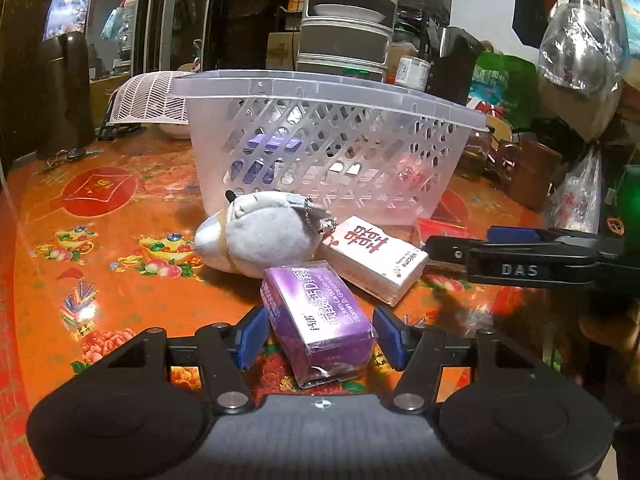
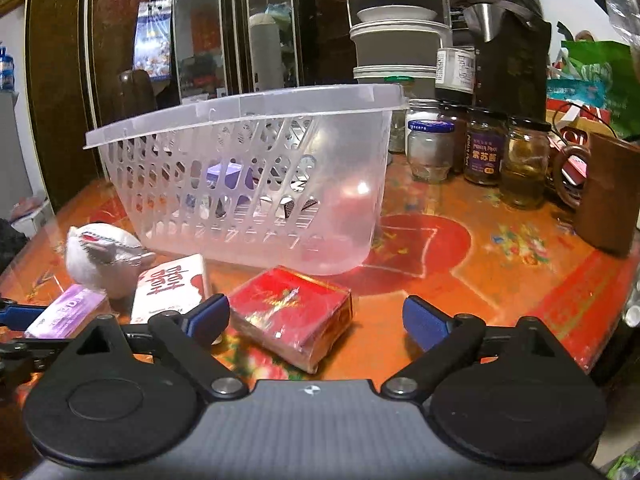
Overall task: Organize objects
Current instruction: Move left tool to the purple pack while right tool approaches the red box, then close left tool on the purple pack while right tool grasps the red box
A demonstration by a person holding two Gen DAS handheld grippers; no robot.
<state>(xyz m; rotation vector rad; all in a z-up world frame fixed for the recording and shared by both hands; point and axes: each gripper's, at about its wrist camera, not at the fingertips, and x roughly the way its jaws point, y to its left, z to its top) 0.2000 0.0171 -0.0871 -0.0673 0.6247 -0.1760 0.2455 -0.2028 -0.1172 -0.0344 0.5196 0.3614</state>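
A clear plastic basket (image 1: 440,120) (image 2: 360,152) stands on the orange table, with a purple box and small items inside. In front of it lie a grey plush toy (image 1: 260,236) (image 2: 100,256), a white box with red characters (image 1: 376,256) (image 2: 172,288), a purple box (image 1: 316,320) (image 2: 64,312) and a red box (image 2: 292,312). My left gripper (image 1: 320,338) is open, its fingers on either side of the purple box without touching it. My right gripper (image 2: 316,318) is open with the red box between its fingers; it also shows in the left wrist view (image 1: 520,256).
Several glass jars (image 2: 480,152) and a brown mug (image 2: 600,188) stand at the back right. A stacked metal steamer (image 1: 348,20) is behind the basket. A white slotted cover (image 1: 148,100) and keys (image 1: 64,156) lie at the back left. Plastic bags (image 1: 580,48) hang at right.
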